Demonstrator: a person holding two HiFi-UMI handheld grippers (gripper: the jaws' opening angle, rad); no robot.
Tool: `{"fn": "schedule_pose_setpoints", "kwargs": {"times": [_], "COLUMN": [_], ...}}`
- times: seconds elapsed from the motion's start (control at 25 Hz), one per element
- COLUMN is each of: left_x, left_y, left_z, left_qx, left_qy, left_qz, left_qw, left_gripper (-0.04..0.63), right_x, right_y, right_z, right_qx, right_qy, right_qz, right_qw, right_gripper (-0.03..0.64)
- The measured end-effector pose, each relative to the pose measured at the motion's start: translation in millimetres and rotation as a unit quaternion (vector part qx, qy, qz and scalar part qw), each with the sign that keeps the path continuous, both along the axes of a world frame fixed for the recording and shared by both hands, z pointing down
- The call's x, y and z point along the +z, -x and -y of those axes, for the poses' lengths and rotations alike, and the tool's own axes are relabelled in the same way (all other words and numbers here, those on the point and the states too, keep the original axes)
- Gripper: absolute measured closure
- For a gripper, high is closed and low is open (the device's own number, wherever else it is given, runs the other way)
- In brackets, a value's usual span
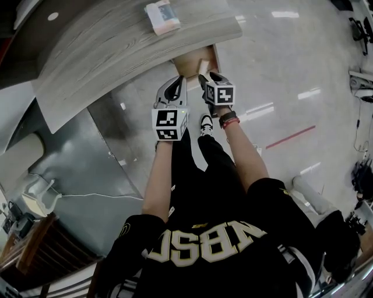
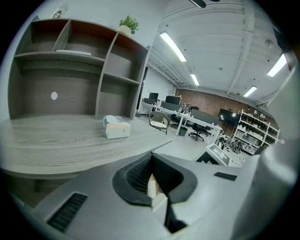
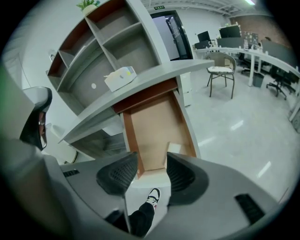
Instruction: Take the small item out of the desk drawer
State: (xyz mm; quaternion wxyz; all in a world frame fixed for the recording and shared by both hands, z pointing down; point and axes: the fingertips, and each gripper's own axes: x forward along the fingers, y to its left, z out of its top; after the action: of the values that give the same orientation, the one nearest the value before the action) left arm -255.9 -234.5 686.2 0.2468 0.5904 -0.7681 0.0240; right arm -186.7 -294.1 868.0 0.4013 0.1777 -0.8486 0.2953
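Note:
The desk drawer (image 3: 154,126) stands pulled out from under the wood-grain desk (image 1: 116,46), its tan inside bare except for a small white item (image 3: 174,148) in the front right corner. In the head view the drawer (image 1: 187,63) and the small white item (image 1: 203,66) lie just beyond both grippers. My right gripper (image 3: 152,160) is open, its pads on either side of the drawer's white front edge without pressing on it. My left gripper (image 2: 151,157) hovers just left of it (image 1: 178,81), jaws together at the tips; only a cream and white sliver shows behind them.
A pale tissue-like box (image 1: 162,16) sits on the desk top, with open shelving (image 2: 70,61) behind it. My shoe (image 1: 206,123) stands on the glossy floor below the drawer. A chair (image 3: 221,70) and office desks stand farther right.

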Motion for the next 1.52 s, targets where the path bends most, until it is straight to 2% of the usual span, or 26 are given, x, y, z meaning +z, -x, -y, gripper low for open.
{"fn": "schedule_pose_setpoints", "kwargs": {"times": [0.24,0.36,0.48,0.64,0.84,0.96,1.12,1.36,1.52], "left_x": [20.3,25.4,31.0,40.5,46.3,50.8,54.0,54.9,53.4], "left_y": [4.6,5.9,6.1,6.4,7.3,10.3,11.3,11.2,12.9], "left_z": [5.2,7.6,8.4,8.6,7.8,8.1,6.9,4.1,2.1], "left_qx": [0.008,0.011,0.014,0.019,0.017,0.018,0.017,0.014,0.008], "left_qy": [0.008,0.010,0.015,0.022,0.021,0.022,0.024,0.027,0.025], "left_qz": [-0.012,-0.017,-0.021,-0.025,-0.032,-0.035,-0.037,-0.036,-0.036], "left_qw": [0.9999,0.9997,0.9996,0.9993,0.9991,0.9990,0.9989,0.9989,0.9990], "left_gripper": [0.583,0.583,0.581,0.581,0.581,0.581,0.581,0.582,0.583], "right_x": [17.6,33.7,43.7,59.7,77.9,86.3,91.9,96.8,96.2], "right_y": [4.4,4.3,8.2,13.6,10.0,14.5,16.0,16.7,17.5], "right_z": [11.6,20.1,25.9,30.1,36.0,40.6,46.7,47.4,48.8], "right_qx": [0.012,0.039,0.051,0.062,0.100,0.103,0.103,0.078,0.064], "right_qy": [0.004,0.008,0.014,0.026,0.040,0.039,0.029,0.016,0.013], "right_qz": [-0.026,-0.033,-0.031,-0.036,-0.040,-0.046,-0.067,-0.093,-0.093], "right_qw": [1.000,0.999,0.998,0.997,0.993,0.993,0.992,0.992,0.993], "right_gripper": [0.391,0.390,0.359,0.358,0.359,0.362,0.373,0.488,0.489]}}
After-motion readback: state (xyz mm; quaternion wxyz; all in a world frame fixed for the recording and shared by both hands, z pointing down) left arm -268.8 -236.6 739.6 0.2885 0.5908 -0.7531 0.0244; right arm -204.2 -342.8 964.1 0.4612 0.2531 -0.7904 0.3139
